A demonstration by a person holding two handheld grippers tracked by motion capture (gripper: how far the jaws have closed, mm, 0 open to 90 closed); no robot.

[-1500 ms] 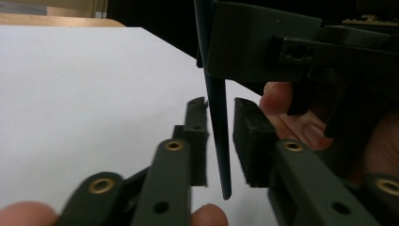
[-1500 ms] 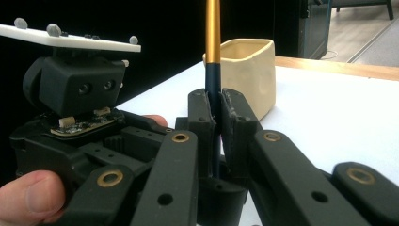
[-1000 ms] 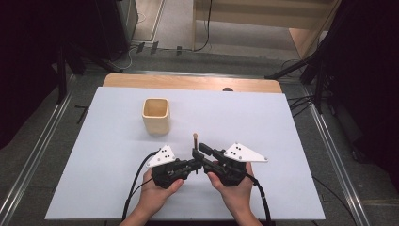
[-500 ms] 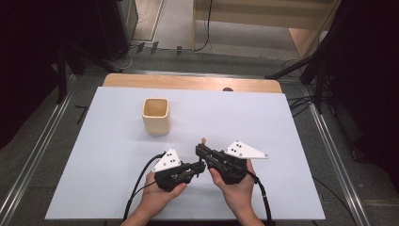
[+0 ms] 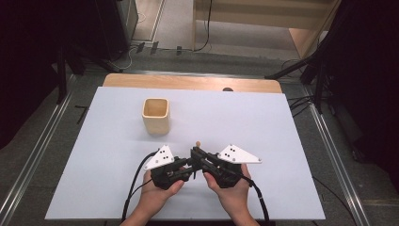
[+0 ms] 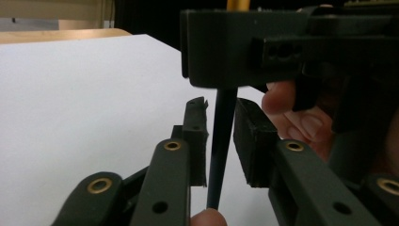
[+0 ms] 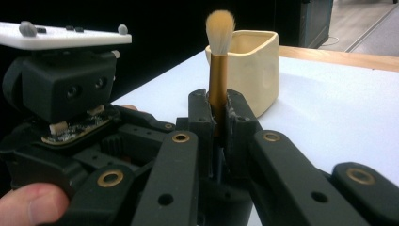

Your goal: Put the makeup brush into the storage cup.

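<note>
- The brush (image 7: pixel 219 56) was a small one with a soft, fluffy tuft of pale tan hair at the top.
- Under the hair was a shiny gold band, and below the band ran a thin dark handle (image 6: pixel 221 141).
- The handle got thinner toward its low end.
- The brush stood almost straight up, hair end on top, just above the white table (image 5: pixel 263 127) near its front edge.
- In the high view the hair showed as a tiny tan dot (image 5: pixel 198 144) between the two tools.
- The right gripper (image 7: pixel 218 115) had its two black jaws pressed tight on the gold band, so it held the brush.
- The left gripper (image 6: pixel 221 136) sat lower down, with its jaws on both sides of the dark handle.
- Those jaws were nearly closed, but a small gap showed on each side of the handle, so they were not pinching it.
- The left jaws had just opened a little, with the handle between them.
- A fingertip (image 6: pixel 207 217) showed just under the low end of the handle.
- The two grippers were close together, nose to nose, each in one hand of the person.
- A cream cup (image 5: pixel 155 115) with rounded corners stood farther back on the table, well apart from the brush.
- Its top was open.
</note>
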